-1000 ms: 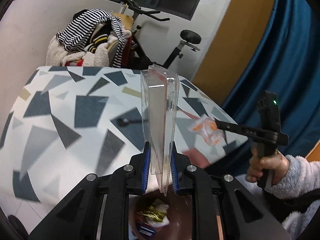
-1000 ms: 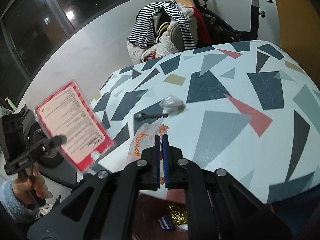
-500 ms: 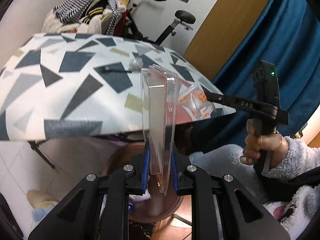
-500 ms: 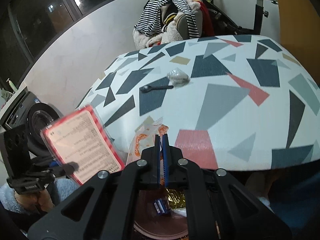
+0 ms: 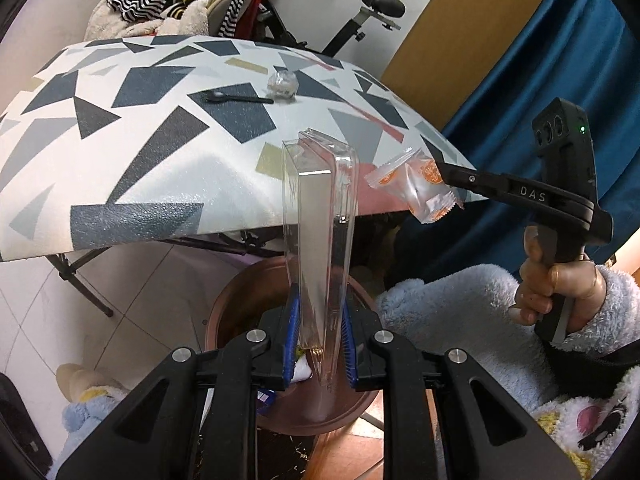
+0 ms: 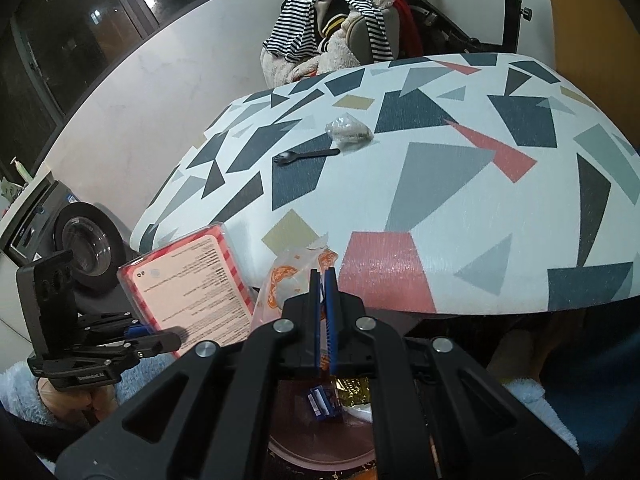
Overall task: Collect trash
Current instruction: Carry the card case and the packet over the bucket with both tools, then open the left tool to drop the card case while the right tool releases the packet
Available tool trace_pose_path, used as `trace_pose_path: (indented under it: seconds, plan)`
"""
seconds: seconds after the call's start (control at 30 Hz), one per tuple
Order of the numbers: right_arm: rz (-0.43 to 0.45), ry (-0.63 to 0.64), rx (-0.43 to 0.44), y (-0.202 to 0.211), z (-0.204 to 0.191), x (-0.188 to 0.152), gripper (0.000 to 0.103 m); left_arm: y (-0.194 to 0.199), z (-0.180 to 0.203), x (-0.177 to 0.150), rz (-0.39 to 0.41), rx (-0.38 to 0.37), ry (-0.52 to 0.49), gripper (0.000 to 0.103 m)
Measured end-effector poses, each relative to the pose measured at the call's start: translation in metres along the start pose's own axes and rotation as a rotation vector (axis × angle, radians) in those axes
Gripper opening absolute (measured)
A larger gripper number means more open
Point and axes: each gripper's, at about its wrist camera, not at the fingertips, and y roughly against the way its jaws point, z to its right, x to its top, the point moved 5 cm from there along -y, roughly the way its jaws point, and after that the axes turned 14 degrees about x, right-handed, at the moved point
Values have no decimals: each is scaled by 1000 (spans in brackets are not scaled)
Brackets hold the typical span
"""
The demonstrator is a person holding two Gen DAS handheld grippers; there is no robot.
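Bin [image 5: 240,300] sits below the table [image 5: 160,160] edge. Above the bin, left gripper [image 5: 319,344] clamps a clear plastic box [image 5: 320,220] upright; right gripper [image 6: 322,320] pinches an orange wrapper [image 5: 416,186], both likely poised to drop. Fork [image 5: 236,98] and crumpled wrap [image 5: 283,83] remain on the table beyond the bin.

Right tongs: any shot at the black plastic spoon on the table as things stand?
Probably not yet. The right tongs are shut on the clear orange-printed wrapper, off the patterned table edge. The black plastic spoon lies unobstructed farther in, beside the crumpled clear plastic wad.
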Motion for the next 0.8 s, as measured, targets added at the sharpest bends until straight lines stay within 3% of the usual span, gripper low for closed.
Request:
trace_pose_path:
  seconds: [0.1, 0.17, 0.23, 0.5, 0.6, 0.8]
  plan:
    - [-5, -3, 0, -2, 1, -2, 7, -5, 1, -2, -13, -7, -3, 20]
    - [-9, -7, 1, -3, 3, -5, 7, -6, 1, -2, -14, -19, 0, 30]
    - [-15, -10, 3, -5, 4, -7, 7, -3, 2, -2, -1, -20, 0, 50]
    - [-50, -17, 8, -15, 4, -22, 7, 24, 2, 8, 117, 81, -3, 85]
    - [-76, -18, 6, -21, 4, -31, 7, 36, -2, 9, 154, 129, 5, 92]
    - [-118, -20, -12, -33, 8, -51, 7, 51, -14, 11, 206, 195, 50, 96]
